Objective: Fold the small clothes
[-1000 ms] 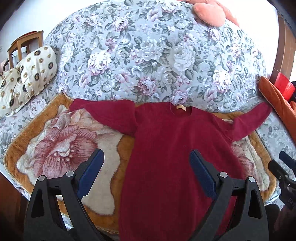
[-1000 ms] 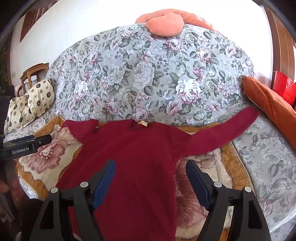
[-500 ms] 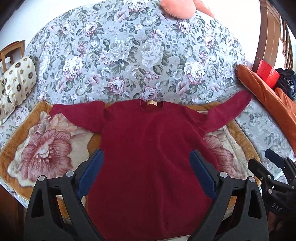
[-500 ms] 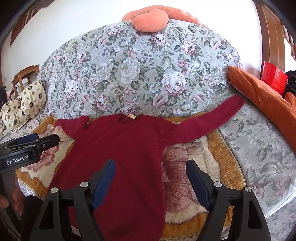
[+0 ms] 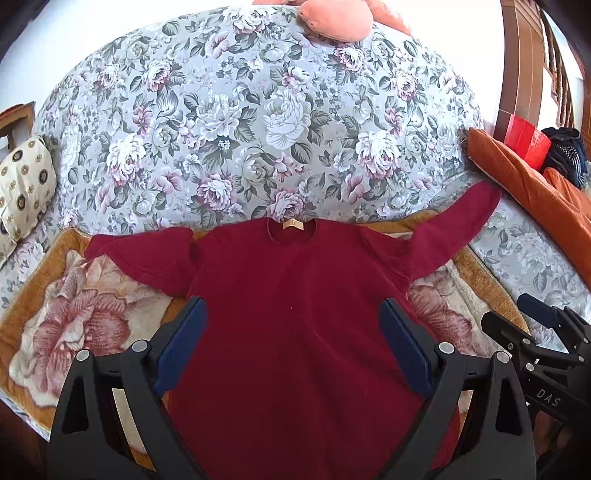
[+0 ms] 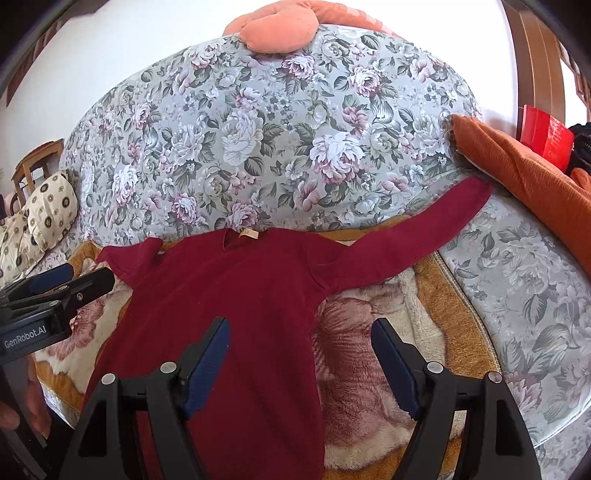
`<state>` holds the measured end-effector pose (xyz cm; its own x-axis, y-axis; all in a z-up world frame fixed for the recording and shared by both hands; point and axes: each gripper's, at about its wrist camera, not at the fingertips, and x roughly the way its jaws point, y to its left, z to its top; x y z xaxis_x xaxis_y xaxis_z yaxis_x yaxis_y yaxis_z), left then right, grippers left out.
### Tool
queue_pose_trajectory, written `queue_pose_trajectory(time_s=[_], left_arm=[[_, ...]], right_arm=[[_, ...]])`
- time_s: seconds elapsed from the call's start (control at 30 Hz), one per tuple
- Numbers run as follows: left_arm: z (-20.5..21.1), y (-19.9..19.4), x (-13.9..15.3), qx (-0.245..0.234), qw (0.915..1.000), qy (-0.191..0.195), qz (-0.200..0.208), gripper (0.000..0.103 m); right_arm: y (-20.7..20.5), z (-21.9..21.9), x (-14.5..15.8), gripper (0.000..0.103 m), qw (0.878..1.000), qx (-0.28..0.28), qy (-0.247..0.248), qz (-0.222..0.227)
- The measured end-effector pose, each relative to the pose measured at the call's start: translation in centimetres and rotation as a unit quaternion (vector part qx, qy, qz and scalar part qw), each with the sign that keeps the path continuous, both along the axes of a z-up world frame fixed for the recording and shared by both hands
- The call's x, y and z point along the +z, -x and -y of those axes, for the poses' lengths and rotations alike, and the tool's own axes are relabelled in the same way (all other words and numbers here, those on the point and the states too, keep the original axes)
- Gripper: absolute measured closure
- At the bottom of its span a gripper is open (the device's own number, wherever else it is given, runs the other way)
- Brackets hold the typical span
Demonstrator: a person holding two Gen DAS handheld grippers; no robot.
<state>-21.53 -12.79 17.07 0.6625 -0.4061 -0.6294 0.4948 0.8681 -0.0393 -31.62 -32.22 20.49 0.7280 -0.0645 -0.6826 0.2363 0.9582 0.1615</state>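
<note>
A dark red sweater point(image 5: 295, 295) point(image 6: 236, 295) lies flat, front up, on a plush rose-print blanket point(image 5: 74, 314) point(image 6: 369, 350), neck away from me. Its right sleeve point(image 5: 454, 221) point(image 6: 417, 229) stretches out toward the orange cushion; its left sleeve point(image 5: 147, 254) is folded short. My left gripper point(image 5: 293, 339) hovers open over the sweater's body, nothing between its fingers. My right gripper point(image 6: 301, 358) is open above the sweater's right side edge and the blanket. Each gripper shows at the edge of the other's view.
The blanket lies on a bed with a grey floral cover point(image 5: 258, 129) point(image 6: 277, 129). An orange cushion point(image 5: 535, 199) point(image 6: 524, 173) lies at the right, a peach pillow point(image 6: 277, 33) at the far end, a cream patterned pillow point(image 5: 22, 184) and a wooden chair point(image 6: 33, 166) at the left.
Both grippers have swung to the right and stayed open. The sweater now sits centred under the left gripper. The garment itself has not moved.
</note>
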Motion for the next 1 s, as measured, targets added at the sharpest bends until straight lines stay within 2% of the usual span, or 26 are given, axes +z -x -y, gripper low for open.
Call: queue_pose_trajectory(time_s=[0.13, 0.47, 0.57, 0.7, 0.9, 1.0], left_arm=[[0.1, -0.6, -0.5, 0.005, 0.9999, -0.002, -0.011, 0.009], [0.2, -1.8, -0.2, 0.012, 0.9999, 0.004, 0.008, 0.009], [0.1, -2.8, -0.9, 0.015, 0.9998, -0.002, 0.011, 0.009], [-0.7, -4.2, -2.4, 0.025, 0.9996, 0.012, 0.009, 0.009], [-2.0, -7.7, -5.9, 0.053, 0.9982, 0.009, -0.027, 0.009], [-2.7, -9.6, -6.7, 0.071, 0.9962, 0.017, -0.047, 0.009]], right_arm=[[-0.6, -0.4, -0.4, 0.027, 1.0, 0.004, 0.008, -0.008], [-1.4, -1.0, -0.9, 0.027, 1.0, 0.008, 0.01, -0.011], [-2.4, -1.3, -1.2, 0.027, 1.0, 0.009, 0.008, -0.015], [-4.0, -1.8, -2.1, 0.027, 0.999, 0.008, 0.025, -0.024], [-6.7, -2.1, -4.5, 0.027, 0.998, 0.006, 0.024, -0.057], [-7.8, -2.4, -5.5, 0.027, 0.998, 0.006, 0.025, -0.066]])
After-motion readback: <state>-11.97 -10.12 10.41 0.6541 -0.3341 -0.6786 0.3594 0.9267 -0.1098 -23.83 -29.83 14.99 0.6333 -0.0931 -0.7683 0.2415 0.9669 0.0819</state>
